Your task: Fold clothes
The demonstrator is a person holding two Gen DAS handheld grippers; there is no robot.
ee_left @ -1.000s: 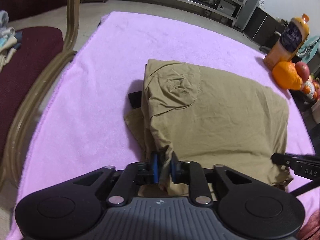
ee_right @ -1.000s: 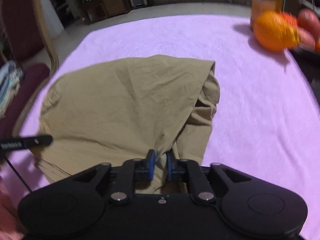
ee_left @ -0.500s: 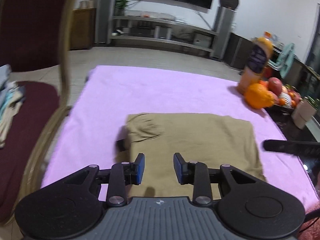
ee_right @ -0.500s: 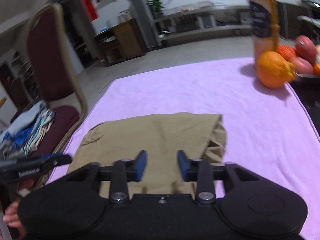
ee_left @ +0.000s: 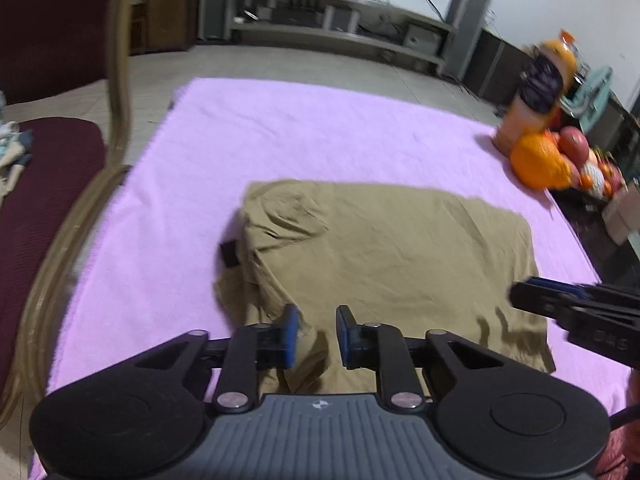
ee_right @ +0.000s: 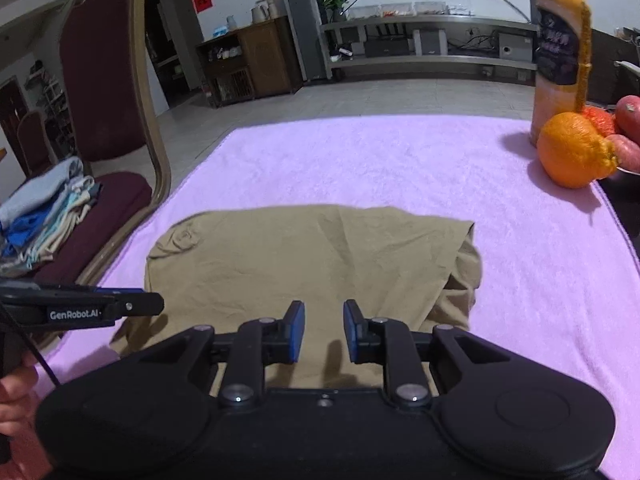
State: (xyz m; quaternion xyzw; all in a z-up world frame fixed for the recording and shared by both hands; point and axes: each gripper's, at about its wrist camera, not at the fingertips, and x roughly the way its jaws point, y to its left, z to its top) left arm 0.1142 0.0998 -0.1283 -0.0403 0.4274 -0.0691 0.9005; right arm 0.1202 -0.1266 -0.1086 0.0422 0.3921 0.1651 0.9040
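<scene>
A khaki garment (ee_left: 384,248) lies folded into a flat rectangle on the pink towel (ee_left: 320,120), and the right wrist view shows the garment (ee_right: 304,256) too. My left gripper (ee_left: 316,336) hovers over its near left edge; its jaws are closing, with a gap and nothing between the blue pads. My right gripper (ee_right: 324,330) hovers over the near right part, its jaws also closing on nothing. Each gripper appears side-on in the other's view: the right gripper (ee_left: 520,294) and the left gripper (ee_right: 156,306). A small black tag (ee_left: 230,254) sticks out from under the garment's left side.
A maroon chair (ee_right: 104,60) with a gold frame stands left of the table, with a stack of folded clothes (ee_right: 44,216) on its seat. At the right edge stand an orange (ee_right: 572,148), a juice bottle (ee_right: 560,48) and apples (ee_right: 628,114). A hand (ee_right: 16,392) shows at lower left.
Both grippers let go of the garment's near edge, opened and pulled back upward. The lifted fold dropped and the garment lies flat. Both pairs of jaws are narrower than half a second ago.
</scene>
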